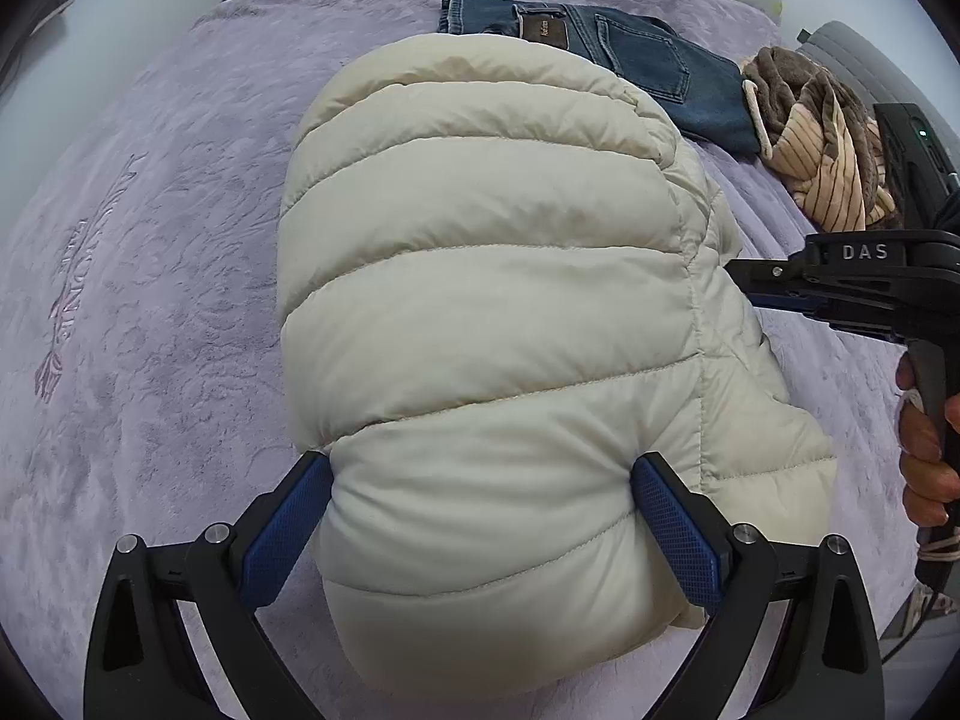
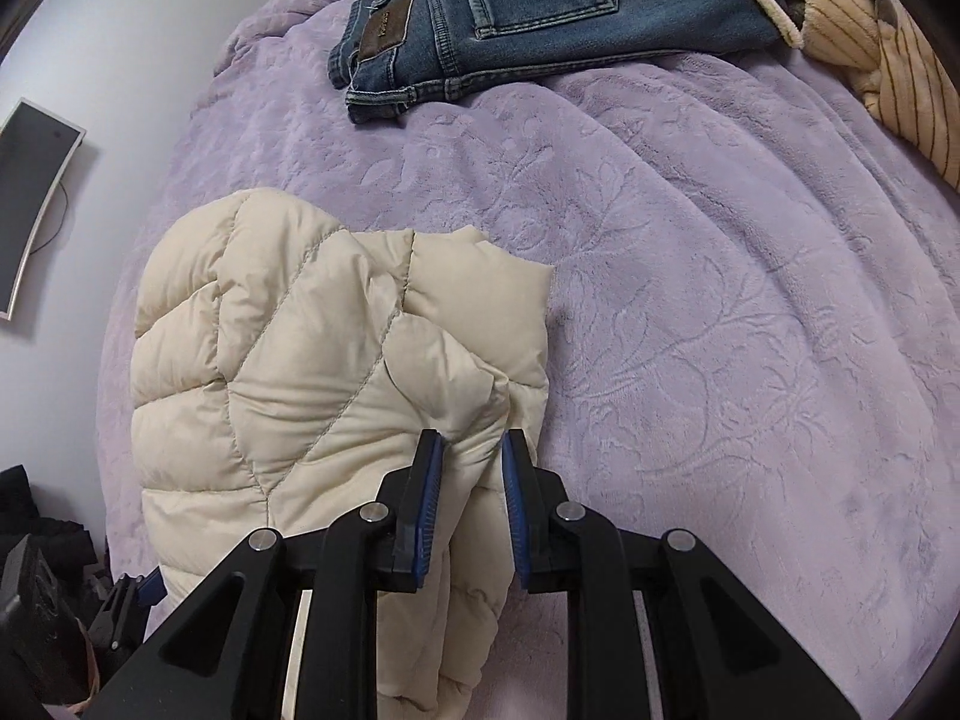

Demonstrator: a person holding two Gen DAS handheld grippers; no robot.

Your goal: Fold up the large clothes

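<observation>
The cream quilted puffer jacket (image 1: 492, 312) lies already bundled on the lilac embossed plush blanket (image 1: 168, 276) that covers the bed, its long axis running away from the left hand-held gripper (image 1: 480, 516) toward the folded blue denim jeans (image 1: 630, 54) at the far side. That near end of the bundle sits between the left hand-held gripper's blue pads, which stand wide apart on either side of it — they flank the padding, perhaps brushing it, but do not look to be squeezing, so I read this one as open around the jacket.

The right hand-held gripper (image 2: 474, 480) comes in from the jacket's side edge, across the long axis. Its jaws are nearly together with a pinch of the cream shell and a fold of padding caught between the pads — it is gripping the jacket's edge. In the left wrist view its black body shows at the right side, held by a person's hand (image 1: 924, 450).

The relation that matters, as I judge it: the bundle lies straight ahead of the left hand-held gripper and lengthwise to it, while the right one holds the side flap. Any further fold would likely go across that long axis, away from the right side. The brown and striped tan garment (image 1: 822, 138) lies well apart beyond the jeans.
</observation>
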